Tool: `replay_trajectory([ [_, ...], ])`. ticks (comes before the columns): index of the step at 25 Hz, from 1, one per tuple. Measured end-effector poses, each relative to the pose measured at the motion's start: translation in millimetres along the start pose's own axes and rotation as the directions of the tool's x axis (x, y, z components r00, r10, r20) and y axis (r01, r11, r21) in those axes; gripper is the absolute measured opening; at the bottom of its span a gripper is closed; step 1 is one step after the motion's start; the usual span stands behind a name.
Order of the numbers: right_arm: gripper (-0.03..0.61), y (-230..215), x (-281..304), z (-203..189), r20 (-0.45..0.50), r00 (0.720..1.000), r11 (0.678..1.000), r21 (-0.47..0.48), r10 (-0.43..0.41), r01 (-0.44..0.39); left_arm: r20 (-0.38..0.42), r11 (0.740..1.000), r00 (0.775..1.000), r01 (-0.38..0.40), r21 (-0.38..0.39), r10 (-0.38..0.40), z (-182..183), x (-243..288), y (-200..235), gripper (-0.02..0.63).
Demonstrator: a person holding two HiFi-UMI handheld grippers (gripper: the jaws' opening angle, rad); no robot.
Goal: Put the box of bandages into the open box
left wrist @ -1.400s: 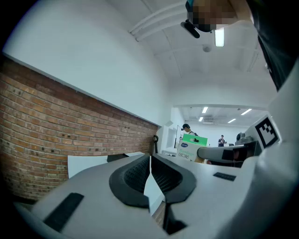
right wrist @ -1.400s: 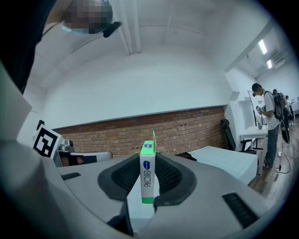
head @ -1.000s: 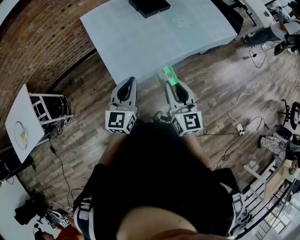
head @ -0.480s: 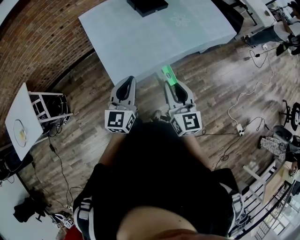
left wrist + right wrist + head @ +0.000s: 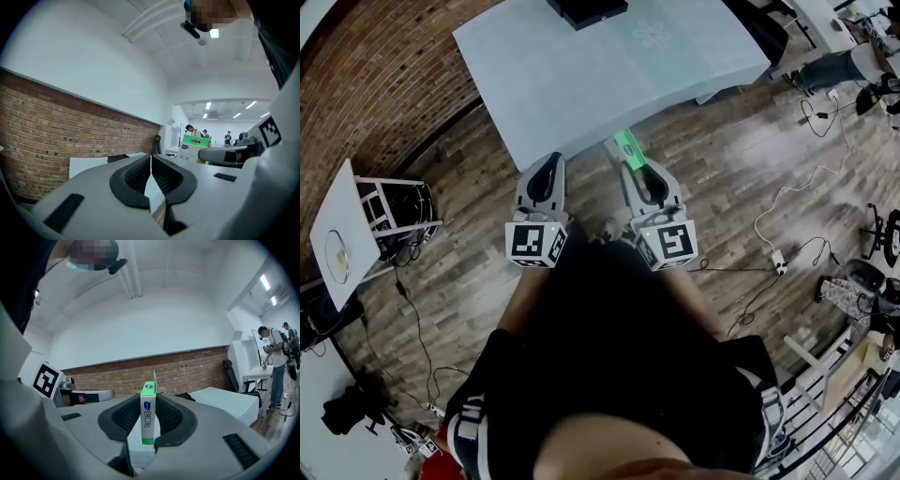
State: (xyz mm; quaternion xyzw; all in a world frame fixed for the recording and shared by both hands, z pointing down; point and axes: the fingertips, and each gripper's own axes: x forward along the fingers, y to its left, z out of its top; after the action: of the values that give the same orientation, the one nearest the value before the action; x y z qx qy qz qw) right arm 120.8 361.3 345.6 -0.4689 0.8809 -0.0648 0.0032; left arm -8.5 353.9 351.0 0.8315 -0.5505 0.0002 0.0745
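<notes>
My right gripper [image 5: 643,169] is shut on the box of bandages [image 5: 627,147], a narrow white box with green ends, held upright between the pads [image 5: 147,414]. It hangs over the wooden floor just short of the near edge of the pale blue table [image 5: 609,66]. The open black box [image 5: 584,9] sits at the table's far edge, partly cut off by the frame. My left gripper [image 5: 546,167] hovers beside the right one near the table's corner, its jaws shut on nothing [image 5: 151,161]. In the left gripper view the bandage box [image 5: 193,146] shows to the right.
A white side table [image 5: 342,244] on a metal frame stands on the floor at the left. Cables and a power strip [image 5: 779,254] lie on the floor at the right. A brick wall [image 5: 384,84] runs along the left. People stand by desks at the far right [image 5: 276,362].
Both grippers have drifted slightly left and toward the table in the head view. The bandage box stays gripped, and the black box has slid further toward the frame's top edge.
</notes>
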Motion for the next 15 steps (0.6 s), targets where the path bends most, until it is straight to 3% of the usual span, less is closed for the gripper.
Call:
replay_trajectory([
  [15,0.107,-24.8,2.7,-11.9,-0.005,1.000,1.000,0.025,-0.008,0.008,-0.036,1.000,0.999,0.016,0.001,-0.016,-18.9,24.2,-12.5,0.039],
])
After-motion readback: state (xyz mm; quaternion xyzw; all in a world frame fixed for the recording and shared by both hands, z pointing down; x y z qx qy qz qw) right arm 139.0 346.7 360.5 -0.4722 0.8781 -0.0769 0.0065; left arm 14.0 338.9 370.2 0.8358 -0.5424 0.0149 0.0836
